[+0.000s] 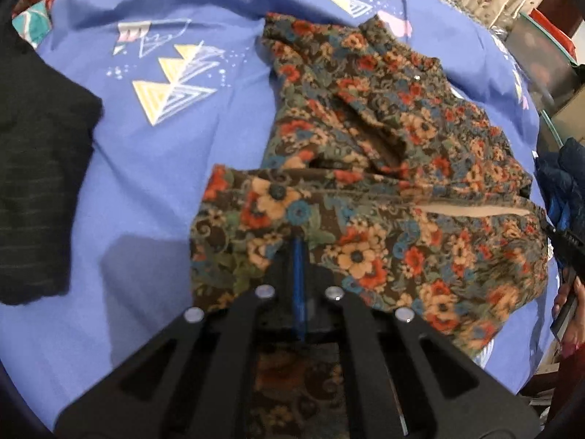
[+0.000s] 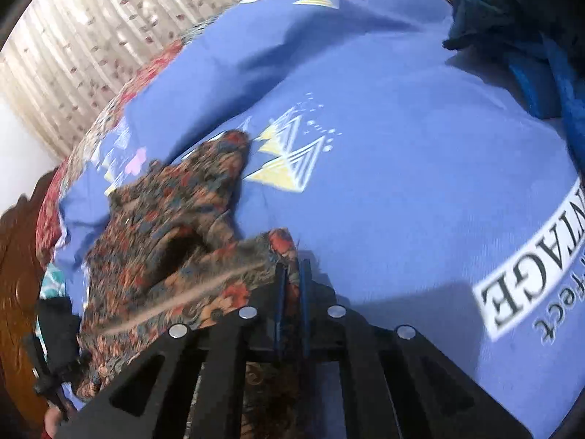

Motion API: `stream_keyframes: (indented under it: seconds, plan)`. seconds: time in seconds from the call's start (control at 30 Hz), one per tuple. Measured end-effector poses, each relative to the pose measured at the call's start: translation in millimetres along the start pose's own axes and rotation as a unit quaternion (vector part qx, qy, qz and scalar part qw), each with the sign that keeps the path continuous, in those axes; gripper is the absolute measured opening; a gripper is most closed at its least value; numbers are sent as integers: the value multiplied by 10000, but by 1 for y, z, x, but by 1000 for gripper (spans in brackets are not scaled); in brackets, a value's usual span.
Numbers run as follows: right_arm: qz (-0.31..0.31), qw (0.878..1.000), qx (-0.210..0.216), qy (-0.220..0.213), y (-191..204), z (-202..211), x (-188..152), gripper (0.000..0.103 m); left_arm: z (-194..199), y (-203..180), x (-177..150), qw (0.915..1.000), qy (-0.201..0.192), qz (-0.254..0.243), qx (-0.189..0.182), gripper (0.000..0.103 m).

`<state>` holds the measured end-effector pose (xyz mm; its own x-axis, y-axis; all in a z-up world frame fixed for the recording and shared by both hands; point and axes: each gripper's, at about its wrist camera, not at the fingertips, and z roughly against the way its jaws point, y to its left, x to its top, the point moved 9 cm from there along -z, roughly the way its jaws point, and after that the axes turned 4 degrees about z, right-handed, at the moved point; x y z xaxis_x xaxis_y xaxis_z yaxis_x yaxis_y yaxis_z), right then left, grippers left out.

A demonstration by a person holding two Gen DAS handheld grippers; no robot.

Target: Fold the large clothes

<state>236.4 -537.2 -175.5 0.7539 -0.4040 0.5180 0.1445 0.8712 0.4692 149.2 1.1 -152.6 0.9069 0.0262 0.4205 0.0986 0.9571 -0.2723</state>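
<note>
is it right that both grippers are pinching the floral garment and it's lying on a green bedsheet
Not quite: the bedsheet is blue, not green, as the left wrist view shows. The rest holds: the left gripper and right gripper are both pinching the floral garment.

A blue bedsheet printed with yellow and white triangles (image 1: pixel 153 168) is covering the bed. Beyond its far edge, cream pleated curtains with small leaf prints (image 2: pixel 73 47) are hanging. A carved brown wooden bedframe (image 2: pixel 16 285) is showing beside the sheet's edge.
</note>
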Motion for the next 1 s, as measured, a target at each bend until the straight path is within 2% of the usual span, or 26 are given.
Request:
stream_keyframes:
  seconds: [0.07, 0.1, 0.13, 0.17, 0.23, 0.27, 0.3, 0.37, 0.4, 0.43, 0.47, 0.5, 0.53, 0.6, 0.7, 0.73, 0.77, 0.8, 0.83, 0.9, 1.0]
  plan:
    - [-270, 9989, 374, -81, 2, 15, -5, 50, 20, 0, 2, 9998, -177, 19, -83, 1]
    - [-368, 9974, 609, -128, 6, 25, -13, 63, 27, 1, 2, 9996, -233, 86, -139, 1]
    - [-368, 9968, 701, -137, 8, 33, -19, 73, 36, 6, 1, 9992, -274, 196, -206, 8]
    - [-334, 9965, 755, -120, 11, 39, -25, 77, 45, 13, -2, 9985, -291, 362, -285, 15]
    - [-190, 9962, 846, 70, 17, 48, -47, 84, 57, 26, -13, 9967, -231, 663, -395, 43]
    - [-141, 9959, 877, 159, 19, 49, -53, 84, 59, 30, -18, 9956, -155, 789, -487, 48]
    - [-64, 9958, 846, 344, 20, 47, -65, 85, 59, 32, -27, 9924, 27, 991, -730, 56]
    - [124, 9947, 718, 718, 23, 36, -84, 85, 54, 31, -41, 9864, 296, 1229, -1052, 57]
    - [241, 9938, 714, 818, 26, 30, -91, 84, 51, 29, -47, 9840, 374, 1303, -1155, 57]
    - [382, 9935, 726, 792, 32, 28, -94, 71, 48, 26, -51, 9842, 364, 1278, -1172, 57]
    - [524, 9925, 812, 752, 39, 30, -94, 56, 48, 23, -52, 9864, 309, 1163, -1121, 51]
    - [529, 9923, 902, 670, 43, 36, -93, 42, 49, 17, -53, 9901, 244, 917, -1031, 18]
    - [515, 9925, 1004, 466, 47, 48, -87, 38, 50, 14, -52, 9917, 240, 802, -974, 9]
    - [679, 9926, 968, 258, 50, 67, -78, 36, 56, 22, -47, 9936, 182, 779, -797, 9]
    - [998, 9920, 706, 299, 43, 81, -84, 34, 59, 42, -45, 9914, 263, 1005, -794, 9]
    - [1079, 9920, 517, 408, 36, 76, -90, 29, 59, 45, -46, 9908, 294, 1033, -825, 9]
    - [1219, 9908, -62, 589, 17, 69, -101, 23, 56, 46, -49, 9916, 328, 1005, -745, 9]
    - [1222, 9894, -371, 698, 1, 63, -107, 22, 51, 49, -52, 9939, 360, 888, -543, 9]
    - [1007, 9903, -492, 822, -16, 59, -114, 22, 47, 50, -55, 9949, 409, 804, -453, 11]
    - [202, 9969, -31, 757, -34, 66, -119, 22, 35, 55, -66, 9941, 603, 866, -264, 17]
    - [-86, 9983, 298, 486, -32, 87, -113, 24, 46, 56, -64, 9912, 504, 1131, -470, 20]
